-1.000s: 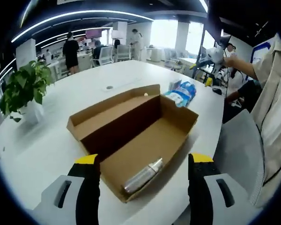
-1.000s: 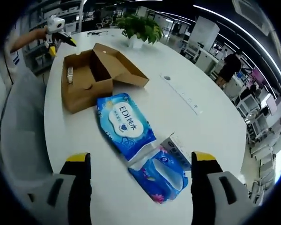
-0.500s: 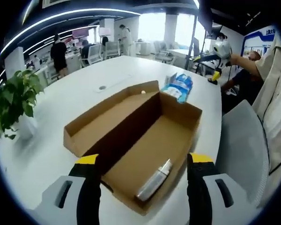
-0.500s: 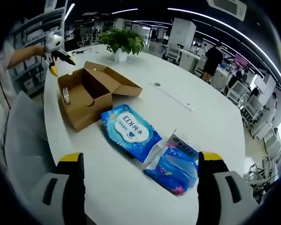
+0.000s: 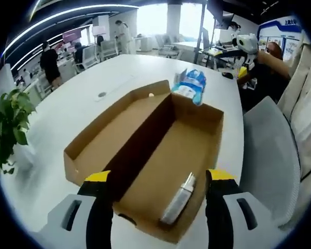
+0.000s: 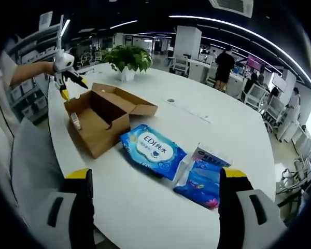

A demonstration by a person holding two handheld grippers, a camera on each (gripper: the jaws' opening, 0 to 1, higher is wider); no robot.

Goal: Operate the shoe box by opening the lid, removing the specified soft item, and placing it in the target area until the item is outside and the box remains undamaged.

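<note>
Hovering low over the shoe box (image 5: 145, 155), the left tongs (image 5: 158, 179) are seen spread wide with nothing pinched between them. Over the past second the box has been brought closer in the left gripper view, so a move in toward its near end is judged to be under way. The lid is already folded back flat on the bench (image 5: 67, 104), and a silvery tube-like item (image 5: 179, 205) is seen lying inside at the box's near end; whether it is soft cannot be told.

Further along, toward the bench's far edge, a blue wipes pack (image 5: 189, 88) is found just beyond the box. In the right gripper view the right tongs (image 6: 155, 179) are likewise held spread and empty, pulled a little further back from the packs than before. "EDI" and some characters can be read on the blue wipes pack, and a second blue packet (image 6: 205, 179) lies just beside it. A potted plant (image 6: 127, 59) is seen at the far edge.
</note>
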